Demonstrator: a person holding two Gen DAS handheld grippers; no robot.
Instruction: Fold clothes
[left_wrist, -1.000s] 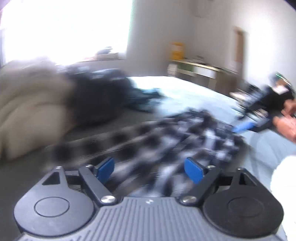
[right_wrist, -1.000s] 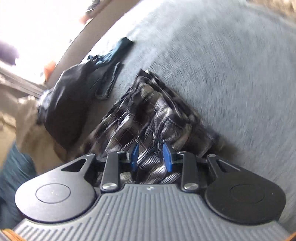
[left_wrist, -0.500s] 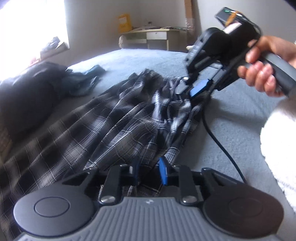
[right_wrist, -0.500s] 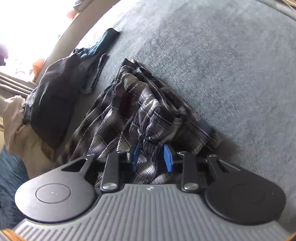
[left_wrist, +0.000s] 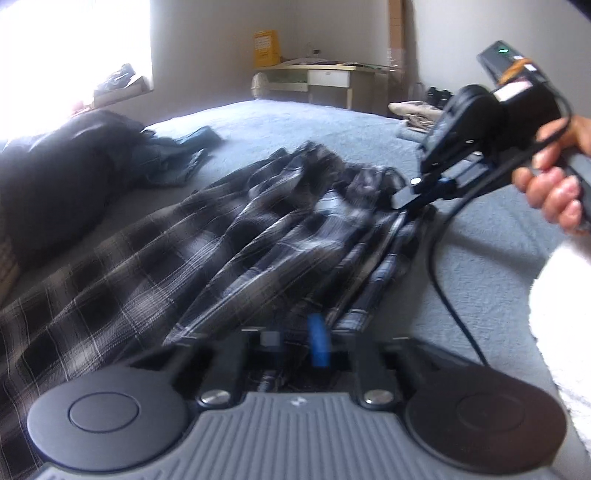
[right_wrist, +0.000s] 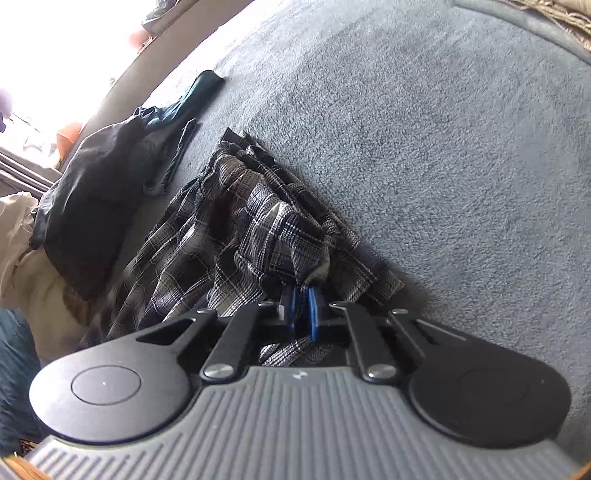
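A black, grey and white plaid garment lies bunched across a blue-grey bed cover. My left gripper is shut on its near edge; only one blue pad shows, the cloth hides the other. In the left wrist view my right gripper, held by a hand, pinches the garment's far right corner. The right wrist view shows the plaid garment gathered in folds, with my right gripper shut on a tuck of it, blue pads nearly touching.
A black garment and a dark teal one lie at the left of the bed near a bright window. A desk stands at the far wall. A cable hangs from the right gripper. White fluffy fabric is at the right edge.
My left gripper went from open above the plaid garment to shut on its near edge. The right gripper's pads closed tighter on the cloth. The garment is drawn out between both.
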